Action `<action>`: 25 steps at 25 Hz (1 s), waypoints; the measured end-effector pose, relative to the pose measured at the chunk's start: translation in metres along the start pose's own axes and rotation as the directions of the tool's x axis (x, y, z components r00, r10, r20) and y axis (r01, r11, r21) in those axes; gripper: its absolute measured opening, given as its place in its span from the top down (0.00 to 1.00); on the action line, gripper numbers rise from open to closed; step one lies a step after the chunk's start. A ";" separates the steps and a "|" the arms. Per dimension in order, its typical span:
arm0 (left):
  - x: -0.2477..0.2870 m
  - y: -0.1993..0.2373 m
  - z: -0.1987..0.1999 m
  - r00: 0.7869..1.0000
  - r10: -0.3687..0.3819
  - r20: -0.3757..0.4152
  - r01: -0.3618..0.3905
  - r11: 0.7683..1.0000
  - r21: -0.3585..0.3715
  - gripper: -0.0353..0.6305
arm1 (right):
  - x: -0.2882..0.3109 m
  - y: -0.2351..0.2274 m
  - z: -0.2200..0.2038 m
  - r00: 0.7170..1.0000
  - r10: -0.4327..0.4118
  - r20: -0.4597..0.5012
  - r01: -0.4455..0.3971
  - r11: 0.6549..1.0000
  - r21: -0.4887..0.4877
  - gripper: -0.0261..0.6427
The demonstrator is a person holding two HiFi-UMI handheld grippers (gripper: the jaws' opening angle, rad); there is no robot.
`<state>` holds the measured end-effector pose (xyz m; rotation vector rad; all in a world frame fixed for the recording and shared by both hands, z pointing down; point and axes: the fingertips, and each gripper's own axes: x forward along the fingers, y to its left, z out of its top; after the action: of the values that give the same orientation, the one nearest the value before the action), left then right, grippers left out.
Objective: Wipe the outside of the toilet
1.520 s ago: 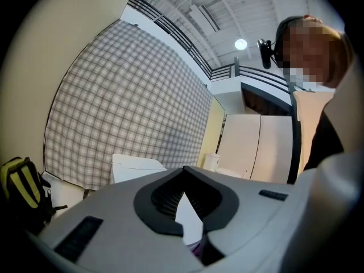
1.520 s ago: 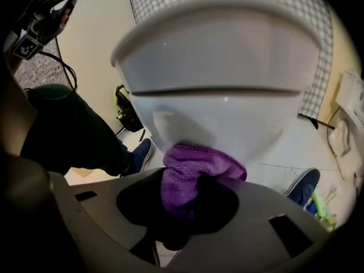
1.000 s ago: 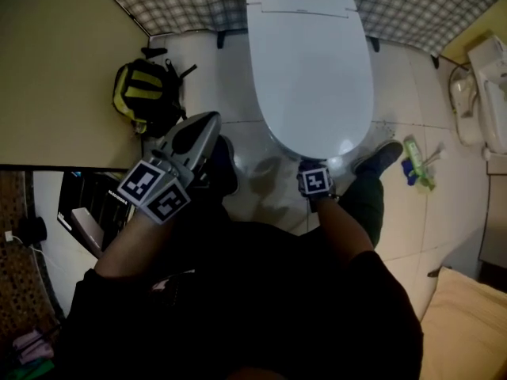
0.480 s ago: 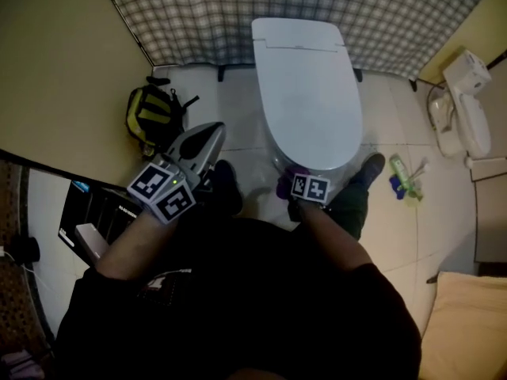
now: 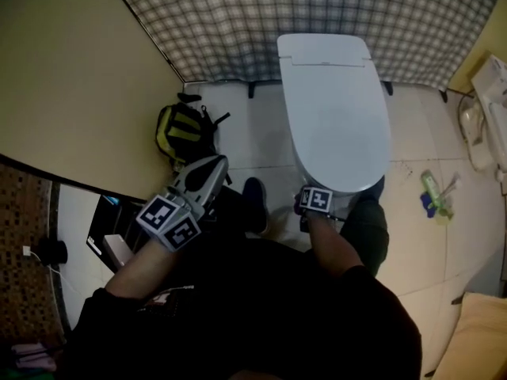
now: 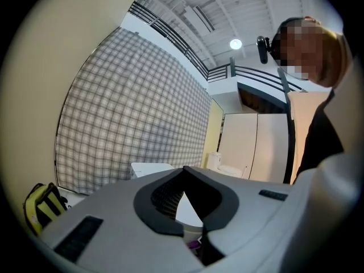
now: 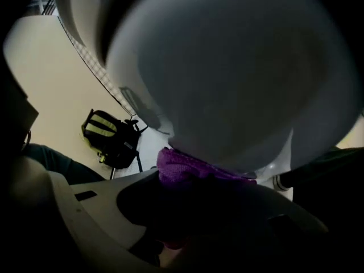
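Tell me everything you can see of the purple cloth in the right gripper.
The purple cloth looks like soft, nubby fabric bunched into a wad. The right gripper is shut on it, so only its upper edge shows above the jaws; the rest is lost in shadow. That edge presses against the curved underside of the white toilet at the bowl's front, with a thin strip trailing to the right along the bowl.

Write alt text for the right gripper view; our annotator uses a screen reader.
The right gripper holds a purple cloth against the outside of the white toilet bowl, which fills most of the view. A black and yellow backpack sits on the floor beyond.
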<state>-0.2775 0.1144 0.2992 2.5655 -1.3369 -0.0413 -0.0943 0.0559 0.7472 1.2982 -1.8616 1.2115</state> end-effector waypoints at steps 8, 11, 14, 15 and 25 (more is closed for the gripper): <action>0.029 -0.013 0.008 0.996 -0.052 0.067 0.053 0.999 -0.002 0.96 | -0.033 0.067 -0.018 0.968 0.187 -0.170 -0.229 0.934 -0.275 0.78; 0.023 -0.022 0.020 0.988 -0.079 0.136 0.081 0.997 -0.009 0.96 | -0.081 0.094 -0.020 0.950 0.220 -0.221 -0.302 0.822 -0.483 0.78; 0.006 -0.022 0.032 0.978 -0.086 0.190 0.087 0.996 0.003 0.96 | -0.128 0.114 0.011 0.973 0.173 -0.152 -0.227 0.608 -0.760 0.78; -0.001 -0.019 0.034 0.976 -0.081 0.202 0.081 0.997 0.006 0.96 | -0.141 0.119 0.026 0.983 0.151 -0.106 -0.170 0.522 -0.836 0.78; -0.034 0.056 0.002 0.986 0.031 0.165 -0.029 0.999 -0.014 0.96 | -0.106 0.183 0.133 0.970 -0.218 0.108 0.015 -0.388 -0.921 0.78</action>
<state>-0.3426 0.1106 0.3074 2.5798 -1.4268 -0.2611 -0.2181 0.0030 0.5360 0.1826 -1.5634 -0.7410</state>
